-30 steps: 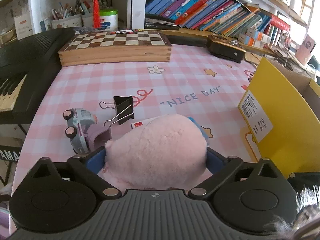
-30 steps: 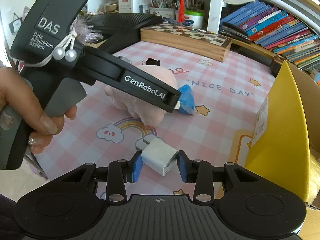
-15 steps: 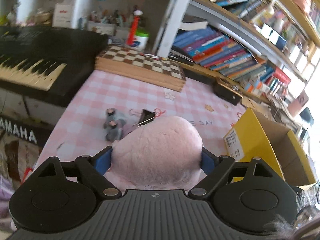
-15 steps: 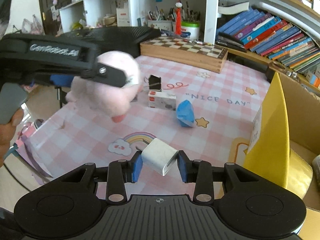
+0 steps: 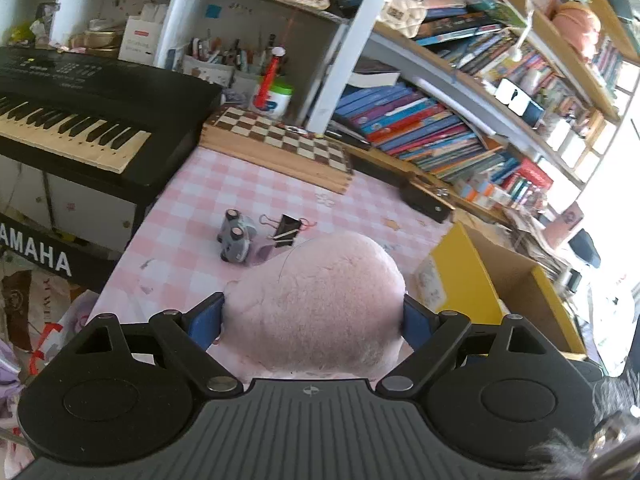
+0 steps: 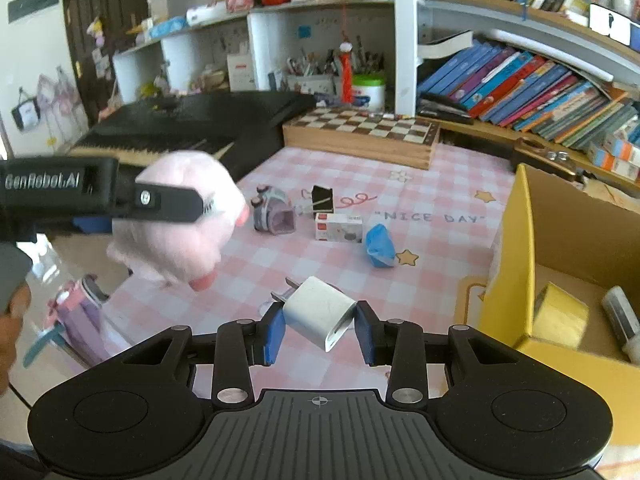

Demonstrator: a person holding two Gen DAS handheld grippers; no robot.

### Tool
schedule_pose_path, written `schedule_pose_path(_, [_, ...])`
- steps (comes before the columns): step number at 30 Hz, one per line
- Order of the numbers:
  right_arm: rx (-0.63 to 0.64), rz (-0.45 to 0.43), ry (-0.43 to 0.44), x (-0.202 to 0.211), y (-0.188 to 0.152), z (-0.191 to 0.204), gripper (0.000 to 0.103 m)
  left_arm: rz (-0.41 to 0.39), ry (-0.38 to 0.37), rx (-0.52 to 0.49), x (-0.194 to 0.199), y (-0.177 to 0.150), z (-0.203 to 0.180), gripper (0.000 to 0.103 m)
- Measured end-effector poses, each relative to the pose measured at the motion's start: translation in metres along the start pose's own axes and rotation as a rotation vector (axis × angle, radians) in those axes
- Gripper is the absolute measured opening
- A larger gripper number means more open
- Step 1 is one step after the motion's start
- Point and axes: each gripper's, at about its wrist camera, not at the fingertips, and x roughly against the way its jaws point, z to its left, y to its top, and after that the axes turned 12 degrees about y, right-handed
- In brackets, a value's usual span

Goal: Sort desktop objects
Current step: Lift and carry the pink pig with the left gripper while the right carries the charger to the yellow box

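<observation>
We have both claws loaded and lifted off the bench [image 6: 440, 184]. Our left claw [image 5: 314, 316] is clamped on the pink plush toy [image 5: 316, 304], which hangs in the air over the near left corner of the pink checked cloth, well apart from the yellow box [image 6: 516, 240]. Our right claw [image 6: 320, 326] is clamped on the white charger plug [image 6: 320, 312], held tilted above the cloth and near the box's open side. As we judge it, the sorting is partly done: inside the box we can already see a yellow tape roll [image 6: 560, 312] and a grey-and-white marker-like item [image 6: 622, 318]. Left on the bench are the toy car [image 6: 272, 212], the black binder clip [image 6: 322, 199], the small white carton [image 6: 338, 227] and the blue crumpled object [image 6: 379, 245], all lying close together mid-cloth. We reckon the two held things go into the box first, then those four.
</observation>
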Motion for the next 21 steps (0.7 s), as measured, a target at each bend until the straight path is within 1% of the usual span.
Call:
schedule_pose_path(6, [-0.046, -0.006, -0.026, 0.016, -0.014, 0.013, 0.037, 0.014, -0.032, -0.005, 0.02, -0.018, 0.007, 0.087])
schedule_pose_path(9, [-0.049, -0.009, -0.034, 0.024, -0.02, 0.022, 0.037, 0.02, -0.044, -0.005, 0.031, -0.028, 0.011, 0.087])
schedule_pose_path(14, [-0.052, -0.022, -0.051, 0.038, -0.031, 0.039, 0.037, 0.025, -0.066, -0.024, 0.047, -0.038, 0.015, 0.087])
schedule_pose_path(21, [-0.098, -0.033, -0.074, 0.053, -0.044, 0.052, 0.037, 0.027, -0.092, -0.052, 0.067, -0.052, 0.022, 0.087])
